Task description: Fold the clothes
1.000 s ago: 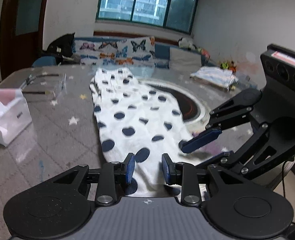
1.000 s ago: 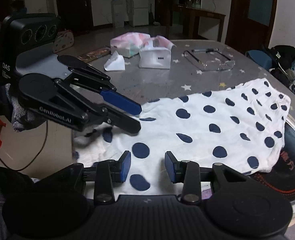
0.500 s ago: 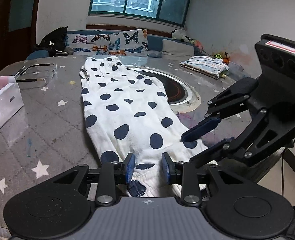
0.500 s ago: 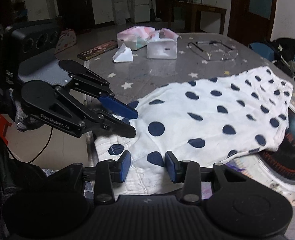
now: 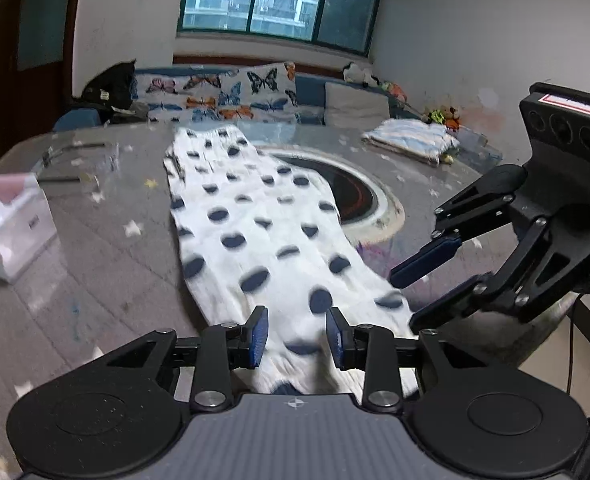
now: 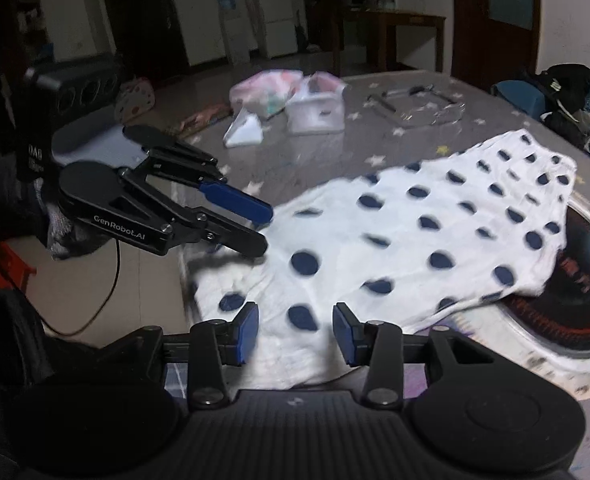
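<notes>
Lying flat, white polka-dot garment (image 5: 255,224), navy spots

Window (image 5: 279,0) above butterfly-cushioned sofa (image 5: 223,96), white walls.

White garment (image 5: 255,220) with navy dots lies flat, lengthwise on the table, seemingly folded narrow.

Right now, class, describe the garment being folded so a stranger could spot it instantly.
Find the grey star-patterned table with its round black inset. Lying lengthwise across it, partly over that inset, is the white garment; its navy polka dots distinguish it from the pale striped folded cloth beyond.
</notes>
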`<state>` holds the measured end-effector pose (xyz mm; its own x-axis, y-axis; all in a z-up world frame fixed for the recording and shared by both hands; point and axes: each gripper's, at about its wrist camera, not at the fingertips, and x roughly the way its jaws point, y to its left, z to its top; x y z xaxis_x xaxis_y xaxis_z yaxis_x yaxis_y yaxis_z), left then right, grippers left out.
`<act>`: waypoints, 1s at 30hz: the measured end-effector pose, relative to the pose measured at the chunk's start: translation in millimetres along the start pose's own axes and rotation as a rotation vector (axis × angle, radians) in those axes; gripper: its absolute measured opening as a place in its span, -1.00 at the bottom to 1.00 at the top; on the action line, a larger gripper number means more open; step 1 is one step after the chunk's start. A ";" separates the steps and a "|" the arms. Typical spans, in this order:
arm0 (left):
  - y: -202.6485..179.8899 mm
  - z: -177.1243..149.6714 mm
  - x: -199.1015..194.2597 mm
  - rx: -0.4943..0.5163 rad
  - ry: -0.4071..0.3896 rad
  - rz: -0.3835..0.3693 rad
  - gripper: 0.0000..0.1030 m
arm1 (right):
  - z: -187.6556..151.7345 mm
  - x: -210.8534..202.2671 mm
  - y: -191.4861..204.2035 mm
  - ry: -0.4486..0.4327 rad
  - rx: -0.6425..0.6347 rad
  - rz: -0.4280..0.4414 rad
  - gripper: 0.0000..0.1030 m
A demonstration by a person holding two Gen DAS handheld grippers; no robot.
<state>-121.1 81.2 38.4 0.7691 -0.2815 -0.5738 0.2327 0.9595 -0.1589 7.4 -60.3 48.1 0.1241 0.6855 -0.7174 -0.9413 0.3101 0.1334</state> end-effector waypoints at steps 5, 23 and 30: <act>9.0 22.9 7.9 -0.026 -0.042 0.003 -0.31 | 13.6 0.9 -30.8 -0.026 0.043 -0.097 -0.18; 35.3 41.6 92.2 -0.104 0.109 0.000 -0.30 | 34.3 67.3 -170.9 -0.020 0.294 -0.265 -0.19; 38.7 46.6 95.6 -0.111 0.113 -0.014 -0.27 | 54.9 74.0 -180.2 -0.037 0.269 -0.245 -0.19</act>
<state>-10.8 90.9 14.9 0.6929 -0.2982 -0.6564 0.1714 0.9525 -0.2518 203.5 -29.3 8.5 0.3513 0.5913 -0.7259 -0.7665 0.6269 0.1396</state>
